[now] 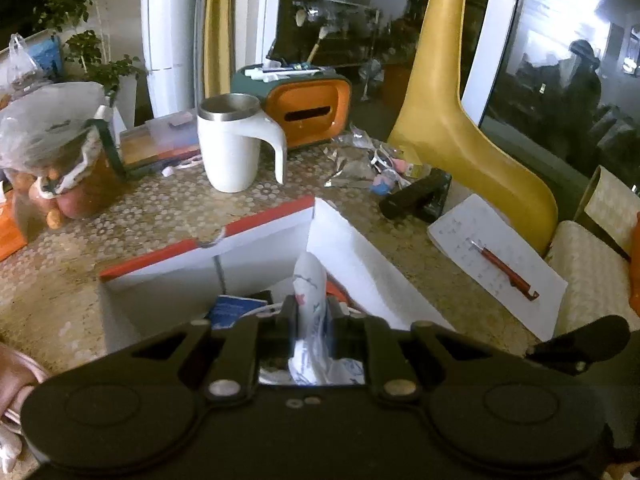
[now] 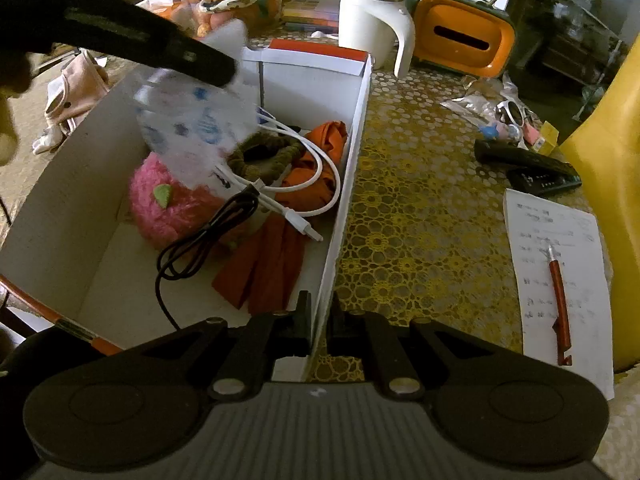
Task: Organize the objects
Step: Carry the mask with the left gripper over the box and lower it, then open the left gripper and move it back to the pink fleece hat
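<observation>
Lace-patterned table (image 2: 420, 200) carries a white storage box (image 2: 344, 184); the right gripper (image 2: 320, 320) pinches its side wall, steadying it, while the left gripper (image 1: 311, 312) carries a pinched printed packet (image 1: 310, 280) above the box, release apparently next.

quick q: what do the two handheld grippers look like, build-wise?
Both match. The left gripper and right gripper are matte black, each with two round discs on the body, angular linkage arms with triangular cutouts, silver pivot rivets, and narrow black jaws. The right body has a ribbed grey centre panel. No cables, markings or sleeves are visible.
</observation>
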A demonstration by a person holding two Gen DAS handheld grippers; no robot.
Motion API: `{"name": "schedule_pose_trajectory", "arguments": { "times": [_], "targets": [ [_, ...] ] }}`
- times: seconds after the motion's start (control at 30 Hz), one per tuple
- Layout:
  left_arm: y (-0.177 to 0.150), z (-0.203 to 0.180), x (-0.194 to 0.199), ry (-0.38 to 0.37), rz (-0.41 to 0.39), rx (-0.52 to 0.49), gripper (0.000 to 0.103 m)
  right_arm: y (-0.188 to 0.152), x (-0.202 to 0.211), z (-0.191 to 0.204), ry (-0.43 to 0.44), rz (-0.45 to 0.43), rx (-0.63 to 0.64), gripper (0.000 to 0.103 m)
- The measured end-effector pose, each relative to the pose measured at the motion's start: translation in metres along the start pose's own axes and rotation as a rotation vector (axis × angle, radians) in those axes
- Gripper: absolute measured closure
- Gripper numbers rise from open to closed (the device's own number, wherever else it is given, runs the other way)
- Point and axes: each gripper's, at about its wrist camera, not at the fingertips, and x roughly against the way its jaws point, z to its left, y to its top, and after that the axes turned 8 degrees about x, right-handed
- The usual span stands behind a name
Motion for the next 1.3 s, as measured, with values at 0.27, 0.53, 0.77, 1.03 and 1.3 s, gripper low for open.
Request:
{"name": "schedule_pose_trajectory", "arguments": {
  "times": [0.27, 0.53, 0.77, 1.03, 1.3],
  "targets": [
    [0.002, -0.001, -0.034, 0.073, 0.071, -0.003, 0.092, -0.001, 0.0, -0.003, 0.014, -0.005, -0.003, 0.097],
    [-0.007, 0.009, -0.059, 0.164, 0.161, -0.011, 0.083, -0.001, 0.0, -0.005, 0.023, -0.005, -0.008, 0.096],
    [-0.011, 0.013, -0.057, 0.169, 0.165, 0.003, 0.076, 0.0, 0.0, -0.004, 0.017, -0.004, -0.006, 0.096],
    [-0.013, 0.015, -0.033, 0.135, 0.117, 0.012, 0.051, -0.001, -0.001, -0.002, 0.003, -0.001, -0.004, 0.096],
    [-0.016, 0.028, 0.0, 0.118, 0.065, 0.032, 0.041, -0.004, -0.003, 0.001, -0.004, 0.016, -0.001, 0.096]
  ]
}}
